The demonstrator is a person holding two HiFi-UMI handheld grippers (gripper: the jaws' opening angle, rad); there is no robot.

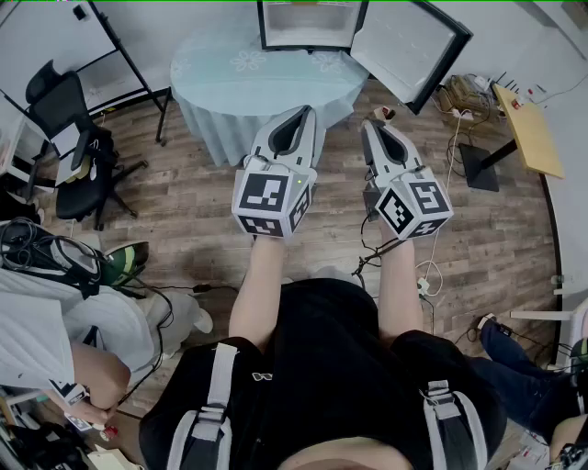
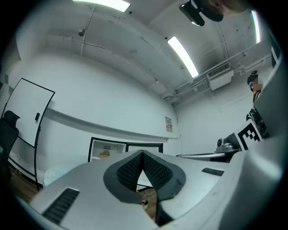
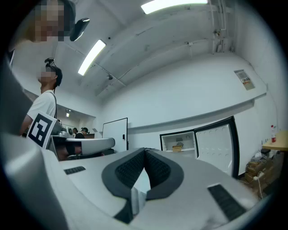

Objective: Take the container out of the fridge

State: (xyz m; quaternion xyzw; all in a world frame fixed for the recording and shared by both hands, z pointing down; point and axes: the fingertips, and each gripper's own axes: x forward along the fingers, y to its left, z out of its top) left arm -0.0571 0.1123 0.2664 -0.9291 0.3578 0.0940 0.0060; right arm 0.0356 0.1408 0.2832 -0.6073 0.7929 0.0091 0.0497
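At the far end of the wooden floor [image 1: 184, 220], behind a round table [image 1: 266, 87] with a pale blue-green cloth, the small fridge [image 1: 308, 23] stands with its door [image 1: 404, 46] swung wide open to the right. The container [image 3: 178, 147] is inside it, on the upper shelf, about at the middle of the shelf. From this far it shows only as a small, low, yellowish-tan thing against the white inner wall; its lid and exact shape are too small to tell. In the left gripper view it shows the same way, a little yellow spot in the open compartment.

The person, in a black shirt, holds both grippers side by side before the body, pointing toward the table and well apart from the fridge. The left gripper [image 1: 303, 110] has its jaws pressed together at the tips, with nothing between the dark ribbed pads [image 2: 130, 170]. The right gripper [image 1: 372, 124] also has its jaws closed tip to tip and empty.
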